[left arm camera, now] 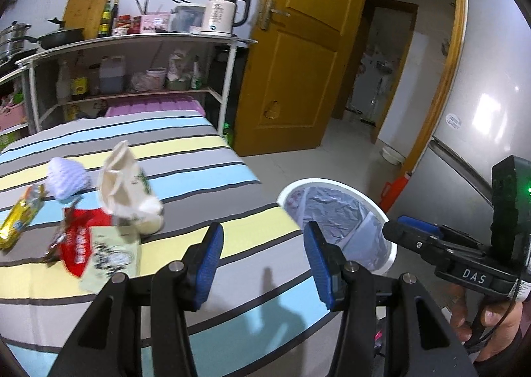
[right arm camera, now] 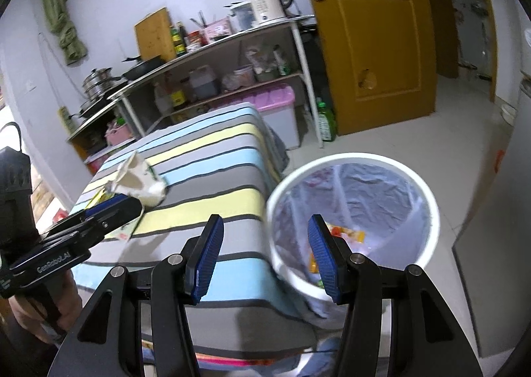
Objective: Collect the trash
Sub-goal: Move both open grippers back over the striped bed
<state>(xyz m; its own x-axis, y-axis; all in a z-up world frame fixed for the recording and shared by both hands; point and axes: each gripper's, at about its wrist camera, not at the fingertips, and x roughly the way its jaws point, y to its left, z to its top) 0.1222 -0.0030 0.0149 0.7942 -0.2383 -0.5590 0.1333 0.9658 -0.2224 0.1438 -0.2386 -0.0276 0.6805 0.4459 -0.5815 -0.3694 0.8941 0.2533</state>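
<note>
Striped cloth in grey, blue and yellow covers the desk (left arm camera: 205, 158), the biggest thing before you, and the trash lies on its left part. Beside its right corner, on the floor, stands the white bin (right arm camera: 428, 221) with its clear liner; some coloured wrappers already lie at the bottom.

On the cloth, the crumpled cream paper bag (left arm camera: 127, 184) is the largest piece, half upright. Just left of it sits a white foam fruit net (left arm camera: 68, 178); in front lie a red wrapper (left arm camera: 81, 241) and a pale printed sheet (left arm camera: 111, 254), overlapping. Furthest left is a gold snack packet (left arm camera: 18, 221).

Your left gripper (left arm camera: 262, 261) hangs over the desk's near edge with its fingers wide and nothing between them. Your right gripper (right arm camera: 264, 254) hovers at the bin's rim, fingers also apart and empty.

You look to be between pieces. Next, swing the left fingers over to the pile, drop them around the paper bag's upper fold, and close gently.
</note>
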